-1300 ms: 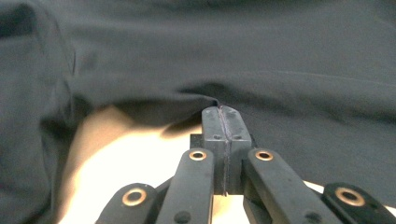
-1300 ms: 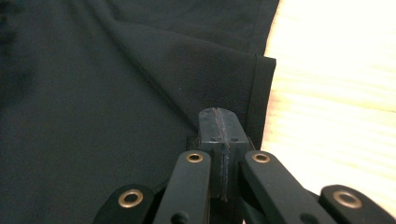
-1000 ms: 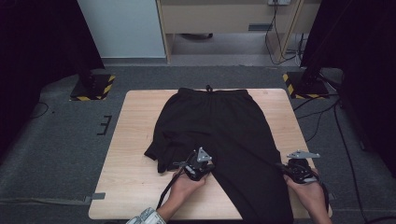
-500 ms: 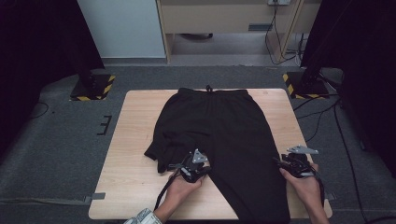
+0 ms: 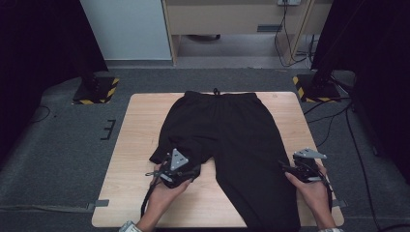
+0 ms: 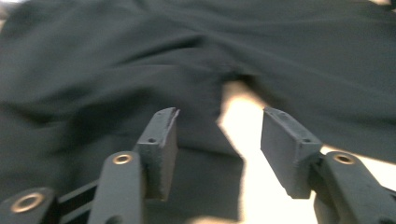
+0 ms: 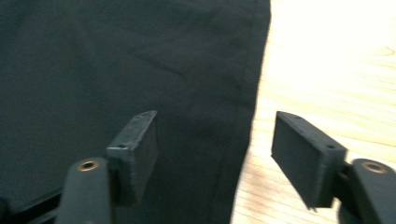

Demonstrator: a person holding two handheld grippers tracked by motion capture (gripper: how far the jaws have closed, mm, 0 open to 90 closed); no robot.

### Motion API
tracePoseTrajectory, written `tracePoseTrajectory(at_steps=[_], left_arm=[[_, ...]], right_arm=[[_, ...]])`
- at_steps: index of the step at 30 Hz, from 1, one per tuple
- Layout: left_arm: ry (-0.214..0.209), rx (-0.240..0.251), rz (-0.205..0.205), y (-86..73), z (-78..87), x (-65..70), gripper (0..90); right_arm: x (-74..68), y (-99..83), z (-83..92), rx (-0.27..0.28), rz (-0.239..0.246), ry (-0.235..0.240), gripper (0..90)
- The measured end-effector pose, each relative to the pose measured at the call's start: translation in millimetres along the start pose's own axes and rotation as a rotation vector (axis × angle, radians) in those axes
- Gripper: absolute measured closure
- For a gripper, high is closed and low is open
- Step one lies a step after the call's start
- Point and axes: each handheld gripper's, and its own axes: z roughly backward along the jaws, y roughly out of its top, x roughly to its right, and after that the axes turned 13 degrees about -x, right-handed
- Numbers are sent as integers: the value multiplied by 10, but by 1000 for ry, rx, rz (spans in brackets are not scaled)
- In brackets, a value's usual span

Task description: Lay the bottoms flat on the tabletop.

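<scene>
Black trousers (image 5: 227, 130) lie flat on the wooden table (image 5: 140, 145), waistband at the far side. Their left leg is folded short (image 5: 169, 150); the right leg (image 5: 261, 193) runs to the near edge. My left gripper (image 5: 187, 165) sits just off the folded leg's hem. Its jaws have just been opening and stand open (image 6: 219, 135) over cloth and bare wood, gripping nothing. My right gripper (image 5: 286, 167) is at the right leg's outer edge. Its jaws have just been opening too, and are open (image 7: 215, 140) above the seam (image 7: 254, 93), pads off the cloth.
Bare wood shows to the left of the trousers, along the right edge (image 5: 295, 121) and between the legs (image 5: 208, 193). Beyond the table are dark carpet, two stands with yellow-black striped bases (image 5: 96, 89) (image 5: 314, 87), loose cables (image 5: 338, 125) and a wooden cabinet (image 5: 232, 19).
The left gripper has let go of the cloth, opened and moved left along the hem. The right gripper has opened and stayed in place. The trousers lie as before.
</scene>
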Motion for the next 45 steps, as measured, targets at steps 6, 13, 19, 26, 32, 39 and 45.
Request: tracePoseTrajectory(at_steps=[6,13,19,26,32,39,45], left_arm=[[86,4,42,-125,97,-398,338],[90,-44,89,-344,125,-570,283],[47,-86,92,-395,14,-529,243],[58,-161,95,-420,-53,-549,533],[42,-173,165,-522,48,-677,817],[38,-128,165,-576,276,-685,845],[47,-120,155,-612,363,-685,841]], right_arm=[[-22,-25,29,19,-11,-6,247],[-17,-43,20,19,-1,2,228],[-51,-10,41,42,17,16,191],[-89,29,61,44,39,0,241],[-91,90,75,64,18,-11,272],[-197,174,-10,40,92,-33,279],[-205,164,6,42,112,-48,281]])
